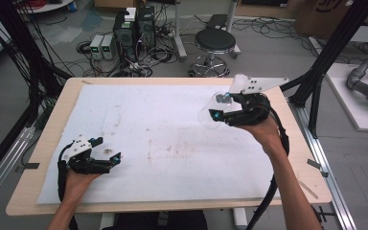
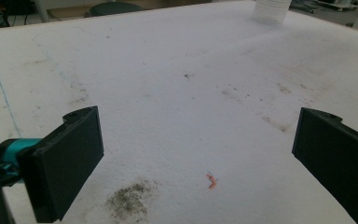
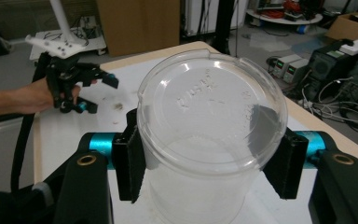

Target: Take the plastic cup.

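From the high view, your right gripper [image 1: 218, 106] is carrying a clear plastic cup [image 1: 211, 114] above the far right part of the white mat [image 1: 172, 143]. Keep the squeeze light, since thin plastic will likely buckle, and bring the cup down level so it lands flat. Your right forearm reaches up from the lower right with the wrist bent left, jaws pointing across the table. Your left gripper [image 1: 106, 149] rests low at the near left, jaws apart, holding nothing.

In the left gripper view, both black jaws stand wide over bare mat, with a dark smudge [image 2: 129, 199] and a small orange scrap [image 2: 211, 180] between them.

In the right gripper view, the pads [image 3: 129, 158] press the cup [image 3: 209, 135] on both sides, its closed end facing the camera. Your left gripper [image 3: 91, 91] is farther off, open.
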Demonstrator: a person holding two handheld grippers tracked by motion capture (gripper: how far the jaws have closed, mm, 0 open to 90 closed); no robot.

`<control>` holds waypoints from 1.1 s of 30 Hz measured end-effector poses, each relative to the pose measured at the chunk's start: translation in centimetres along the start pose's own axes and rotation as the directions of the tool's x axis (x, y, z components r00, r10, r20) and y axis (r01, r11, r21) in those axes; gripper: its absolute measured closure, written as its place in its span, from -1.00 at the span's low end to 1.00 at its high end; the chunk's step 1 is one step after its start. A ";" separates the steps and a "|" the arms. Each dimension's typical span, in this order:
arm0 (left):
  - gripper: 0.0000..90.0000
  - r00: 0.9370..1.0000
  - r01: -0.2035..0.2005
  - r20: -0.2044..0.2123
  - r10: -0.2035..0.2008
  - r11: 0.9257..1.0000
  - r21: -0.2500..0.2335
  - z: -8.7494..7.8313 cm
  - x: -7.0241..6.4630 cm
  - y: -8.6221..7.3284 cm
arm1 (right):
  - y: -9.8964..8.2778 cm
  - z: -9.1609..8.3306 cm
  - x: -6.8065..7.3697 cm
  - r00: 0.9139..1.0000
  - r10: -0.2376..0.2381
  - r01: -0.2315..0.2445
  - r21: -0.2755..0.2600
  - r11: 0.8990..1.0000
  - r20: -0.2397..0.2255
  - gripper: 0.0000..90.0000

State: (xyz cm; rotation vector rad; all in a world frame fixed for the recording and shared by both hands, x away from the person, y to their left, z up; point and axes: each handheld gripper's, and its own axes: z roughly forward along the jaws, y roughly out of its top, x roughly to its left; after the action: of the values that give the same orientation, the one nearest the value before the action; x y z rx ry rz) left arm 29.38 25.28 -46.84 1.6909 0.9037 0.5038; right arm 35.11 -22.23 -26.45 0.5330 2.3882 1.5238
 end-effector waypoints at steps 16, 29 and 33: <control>-0.96 1.000 0.000 -0.001 0.000 1.000 -0.001 0.0 0.0 0.0 | -2.7 5.5 5.0 0.987 -0.081 0.082 -0.002 0.997 -0.136 -0.11; -0.96 1.000 -0.011 -0.006 0.011 1.000 -0.001 0.0 -0.1 0.0 | -3.6 7.0 5.2 0.985 -0.069 0.071 0.008 0.997 -0.160 -0.11; -0.96 1.000 -0.013 -0.007 0.013 1.000 -0.003 0.0 -0.1 0.0 | -3.6 7.2 5.1 0.984 -0.066 0.068 0.007 0.998 -0.165 -0.11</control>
State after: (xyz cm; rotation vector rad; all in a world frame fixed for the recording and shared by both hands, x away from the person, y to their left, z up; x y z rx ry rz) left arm 29.28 25.18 -46.83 1.6944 0.8977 0.5199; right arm 32.85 -15.48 -32.83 0.3366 2.5115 1.5812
